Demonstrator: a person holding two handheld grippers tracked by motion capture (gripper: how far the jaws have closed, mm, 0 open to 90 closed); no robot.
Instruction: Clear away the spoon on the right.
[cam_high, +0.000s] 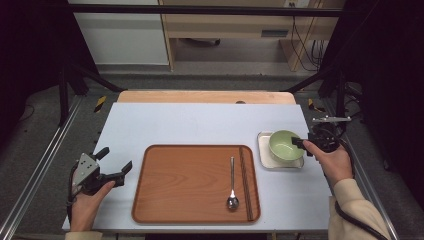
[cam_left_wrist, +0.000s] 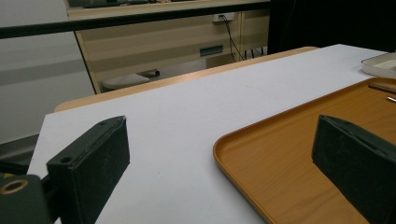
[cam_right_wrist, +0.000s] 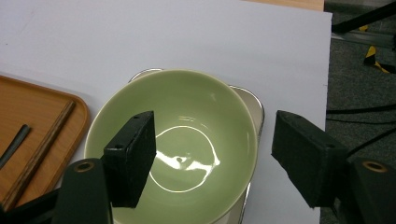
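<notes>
While the wide brown wooden tray (cam_high: 190, 182) lies mid-table, the glossy pale green ceramic bowl (cam_high: 283, 145) sits on a small white square plate (cam_high: 264, 154) beside it. Right gripper (cam_high: 305, 144) straddles the bowl's rim, jaws apart, apparently not clamped. Left gripper (cam_high: 116, 166) stands open, empty.

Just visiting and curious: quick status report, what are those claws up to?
Right claw open, straddling green bowl's rim, no grip yet. Left claw open, idle beside tray. Bowl sits on small white plate. Nothing in the way.
</notes>
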